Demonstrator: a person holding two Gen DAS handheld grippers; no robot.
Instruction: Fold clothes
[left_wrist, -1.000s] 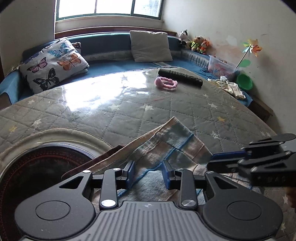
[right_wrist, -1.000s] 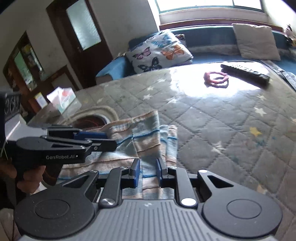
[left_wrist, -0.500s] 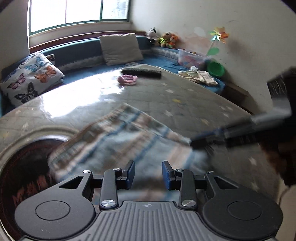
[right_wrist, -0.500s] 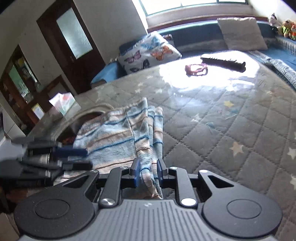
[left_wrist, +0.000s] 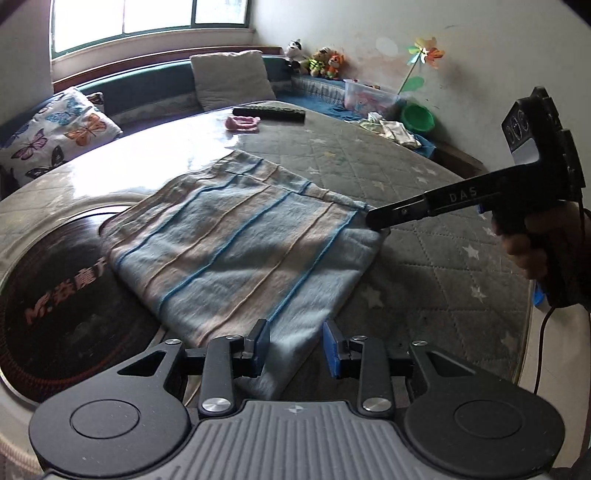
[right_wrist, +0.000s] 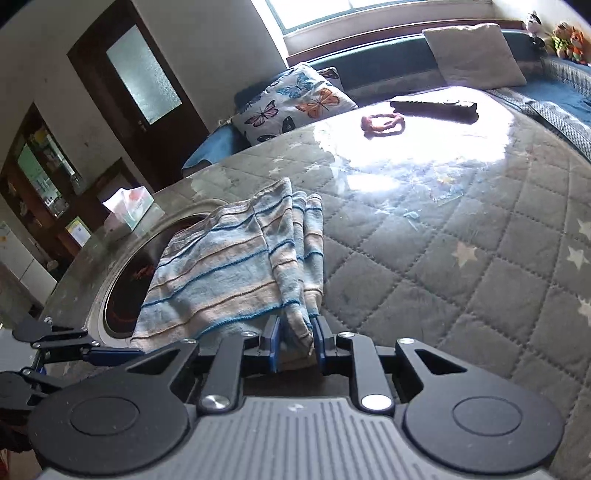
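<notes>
In the left wrist view, the left gripper (left_wrist: 295, 345) has its blue pads spread apart, with the near corner of a striped blue and beige cloth (left_wrist: 243, 254) lying between them, untouched by either pad. The cloth lies folded on a quilted grey table cover (left_wrist: 424, 266), its left part over a round dark plate with lettering (left_wrist: 55, 295). The right gripper (left_wrist: 373, 219) reaches in from the right, held by a hand (left_wrist: 528, 240), its tip pinched on the cloth's far right corner. Farther back lie a pink hair tie (left_wrist: 242, 123) and a black remote (left_wrist: 269, 110), just beside each other. In the right wrist view, the right gripper (right_wrist: 294, 341) is clamped on a bunched, layered edge of the cloth (right_wrist: 229, 269), which spreads away to the left over the rim of the dark plate (right_wrist: 125, 295). The left gripper (right_wrist: 85, 350) shows at the left edge, fingers parted. A butterfly pillow (right_wrist: 291, 103) sits beyond the table.
</notes>
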